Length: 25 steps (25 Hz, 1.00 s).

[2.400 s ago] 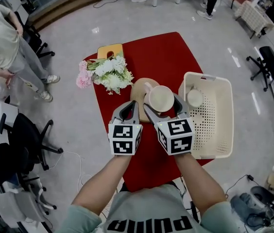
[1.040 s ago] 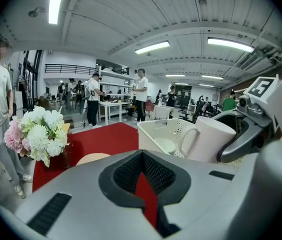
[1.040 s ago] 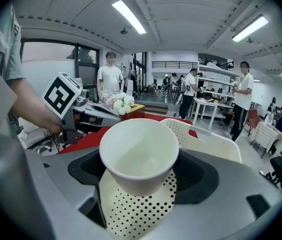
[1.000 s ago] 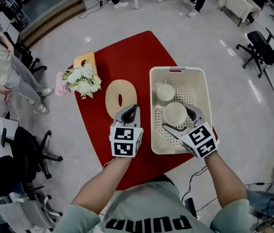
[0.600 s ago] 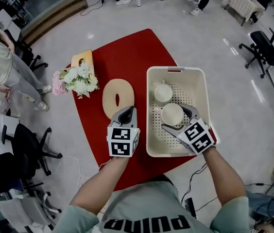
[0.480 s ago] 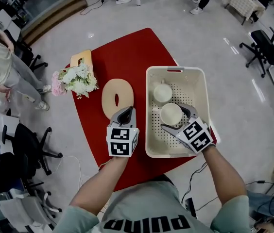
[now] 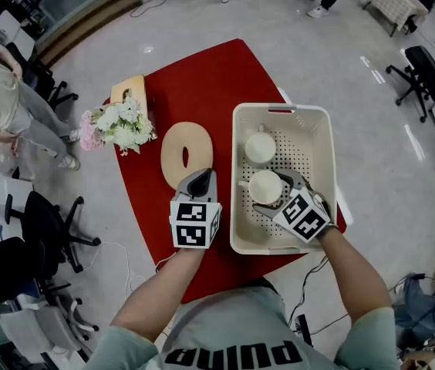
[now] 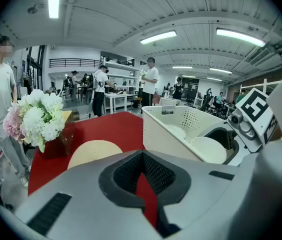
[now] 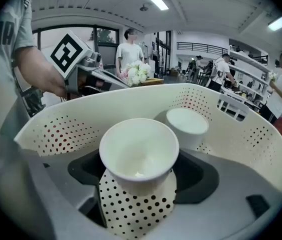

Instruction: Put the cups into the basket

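The right gripper [image 7: 276,192] holds a white cup [image 7: 264,185] inside the basket [image 7: 305,151], nearer than a second cup [image 7: 261,147].

A cream rectangular basket [image 7: 304,146], its walls and floor dotted with small holes, is lying open side up on a red cloth [image 7: 202,91]. Inside it, near its middle, a plain white cup [image 7: 264,187] is standing upright and empty, with the jaws of the right gripper [image 7: 273,193] pressing on both its sides. A second cup [image 7: 261,148], also white, upright and empty, is resting on the basket floor just beyond it, toward the far end.
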Each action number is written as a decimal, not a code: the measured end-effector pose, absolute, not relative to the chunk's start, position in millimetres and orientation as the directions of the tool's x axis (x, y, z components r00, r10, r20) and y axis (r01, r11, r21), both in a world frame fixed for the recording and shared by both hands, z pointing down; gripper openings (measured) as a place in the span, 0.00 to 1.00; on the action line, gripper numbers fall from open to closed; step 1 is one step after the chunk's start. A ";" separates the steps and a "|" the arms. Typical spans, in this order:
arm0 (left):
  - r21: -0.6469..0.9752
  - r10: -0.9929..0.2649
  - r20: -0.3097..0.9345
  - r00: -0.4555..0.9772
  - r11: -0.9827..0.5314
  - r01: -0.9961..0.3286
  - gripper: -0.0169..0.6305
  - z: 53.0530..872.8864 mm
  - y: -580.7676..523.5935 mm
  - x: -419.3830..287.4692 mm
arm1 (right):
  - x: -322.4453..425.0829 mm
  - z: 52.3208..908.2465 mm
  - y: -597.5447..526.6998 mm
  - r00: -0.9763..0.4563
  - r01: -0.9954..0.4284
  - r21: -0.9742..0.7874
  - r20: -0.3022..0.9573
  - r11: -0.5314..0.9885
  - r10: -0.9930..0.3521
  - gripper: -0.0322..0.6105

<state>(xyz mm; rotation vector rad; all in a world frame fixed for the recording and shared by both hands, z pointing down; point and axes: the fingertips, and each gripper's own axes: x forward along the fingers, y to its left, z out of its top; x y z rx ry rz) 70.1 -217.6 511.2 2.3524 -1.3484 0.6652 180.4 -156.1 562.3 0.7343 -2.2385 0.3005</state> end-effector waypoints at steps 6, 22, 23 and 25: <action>0.070 -0.704 0.561 0.435 -0.482 -0.873 0.03 517.6 -219.2 70.8 | 177.1 574.7 -152.6 -0.551 -0.563 0.016 0.738 0.826 -0.390 0.67; 0.076 -0.710 0.553 0.437 -0.479 -0.875 0.03 511.8 -213.1 74.1 | 177.8 573.9 -151.5 -0.539 -0.547 0.028 0.753 0.837 -0.377 0.67; 0.076 -0.712 0.551 0.436 -0.477 -0.875 0.03 510.7 -212.9 73.7 | 177.7 573.0 -150.9 -0.538 -0.542 0.031 0.755 0.840 -0.375 0.67; 0.074 -0.717 0.546 0.434 -0.475 -0.877 0.03 507.1 -212.5 72.9 | 177.3 568.9 -149.9 -0.538 -0.532 0.043 0.755 0.846 -0.376 0.67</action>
